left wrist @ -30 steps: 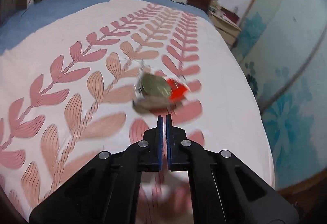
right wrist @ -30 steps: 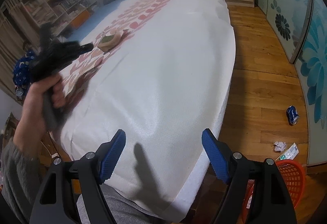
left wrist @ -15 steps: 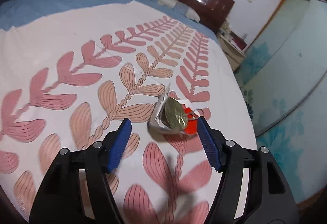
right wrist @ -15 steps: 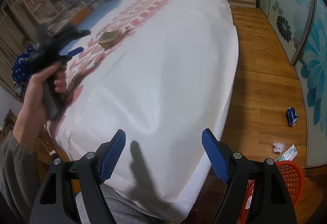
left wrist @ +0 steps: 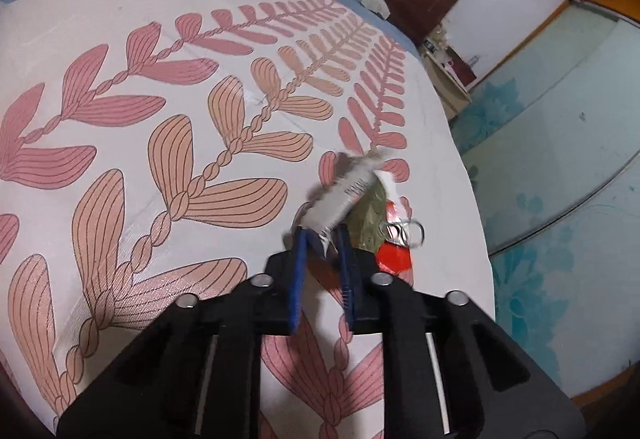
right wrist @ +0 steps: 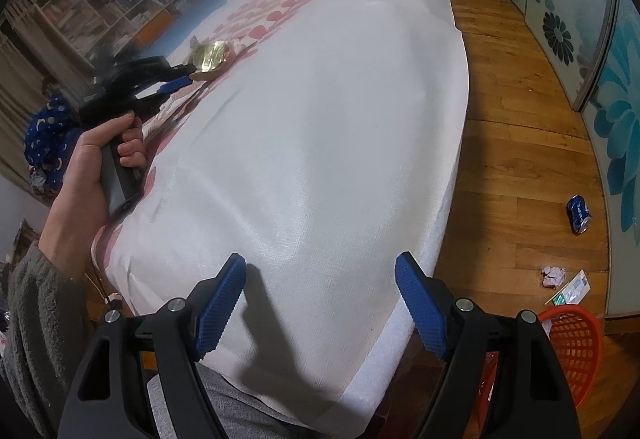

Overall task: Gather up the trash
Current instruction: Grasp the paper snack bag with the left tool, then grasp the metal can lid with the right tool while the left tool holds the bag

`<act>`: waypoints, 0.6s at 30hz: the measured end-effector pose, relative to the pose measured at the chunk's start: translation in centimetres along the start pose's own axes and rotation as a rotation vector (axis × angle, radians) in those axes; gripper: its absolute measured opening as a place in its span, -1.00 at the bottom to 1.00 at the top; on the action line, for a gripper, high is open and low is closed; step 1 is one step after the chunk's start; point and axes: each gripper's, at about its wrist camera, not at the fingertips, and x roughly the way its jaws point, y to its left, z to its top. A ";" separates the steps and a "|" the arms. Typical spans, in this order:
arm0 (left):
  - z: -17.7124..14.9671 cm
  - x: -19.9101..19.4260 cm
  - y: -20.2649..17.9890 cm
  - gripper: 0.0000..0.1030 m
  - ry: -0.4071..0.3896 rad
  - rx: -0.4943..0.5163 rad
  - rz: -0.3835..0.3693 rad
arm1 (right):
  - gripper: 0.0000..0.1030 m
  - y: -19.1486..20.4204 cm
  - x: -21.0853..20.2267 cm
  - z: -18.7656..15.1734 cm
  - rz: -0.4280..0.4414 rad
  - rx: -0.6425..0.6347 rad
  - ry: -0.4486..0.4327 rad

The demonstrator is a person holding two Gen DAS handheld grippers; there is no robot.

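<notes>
My left tongs (left wrist: 323, 235) have just been closing and now pinch the crumpled wrapper (left wrist: 348, 199) on the bed (left wrist: 120, 39); my right tongs (right wrist: 320, 303) gape wide, holding nothing.

no text can be read; print on the silver wrapper (left wrist: 344, 195) is blurred (tiny lines only).

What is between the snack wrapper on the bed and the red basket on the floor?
Nothing visible blocks it. The left gripper has just closed on the snack wrapper; the way to the red basket crosses only the bed.
</notes>
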 end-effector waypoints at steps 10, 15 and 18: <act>-1.4 -2.8 -3.4 -0.81 -0.043 0.143 0.067 | 0.49 0.0 -1.1 0.1 -0.009 0.000 -0.052; -5.9 -9.1 -10.3 -0.81 -0.186 0.454 0.219 | 0.49 0.9 -2.8 -0.4 -0.023 -0.036 -0.125; -8.6 -11.4 -12.9 -0.81 -0.200 0.553 0.262 | 0.49 1.5 -3.8 -0.5 -0.029 -0.071 -0.158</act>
